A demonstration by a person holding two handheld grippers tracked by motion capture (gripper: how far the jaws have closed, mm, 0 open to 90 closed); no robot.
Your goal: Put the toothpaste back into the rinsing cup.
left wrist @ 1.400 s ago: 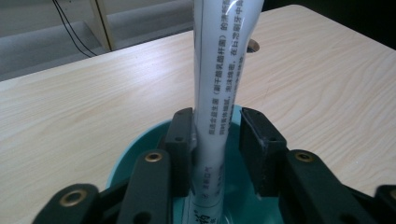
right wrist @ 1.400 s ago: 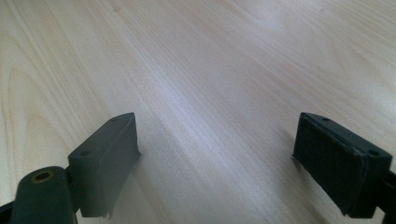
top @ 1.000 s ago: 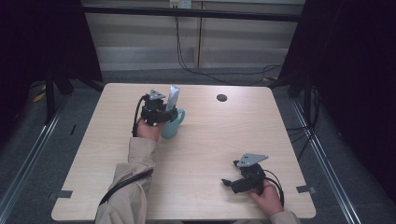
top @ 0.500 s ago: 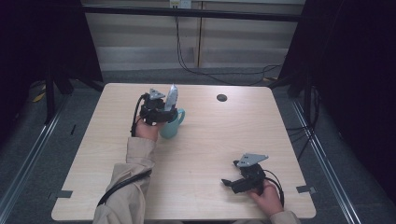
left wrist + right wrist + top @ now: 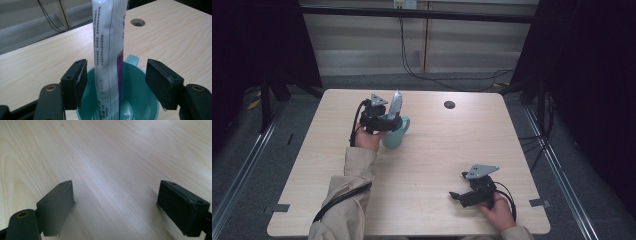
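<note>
A white tube (image 5: pixel 110 50) with purple print stands upright in a teal cup (image 5: pixel 135 95) on the wooden table. My left gripper (image 5: pixel 116 66) straddles the tube just above the cup's rim. Its jaws have just been opening, and a gap shows on each side of the tube, so the pads do not press on it. In the high view the left gripper (image 5: pixel 384 120) sits at the cup (image 5: pixel 394 137) on the far left, with the tube (image 5: pixel 395 105) rising above it. My right gripper (image 5: pixel 116 195) is open over bare wood, near the table's front right (image 5: pixel 457 196).
A round cable hole (image 5: pixel 449 104) lies in the tabletop at the far middle, to the right of the cup. Black cables run on the floor behind the table. Dark curtains flank both sides.
Little differs in the high view: the left hand stays at the cup with the tube upright in it, and the right hand has kept still.
</note>
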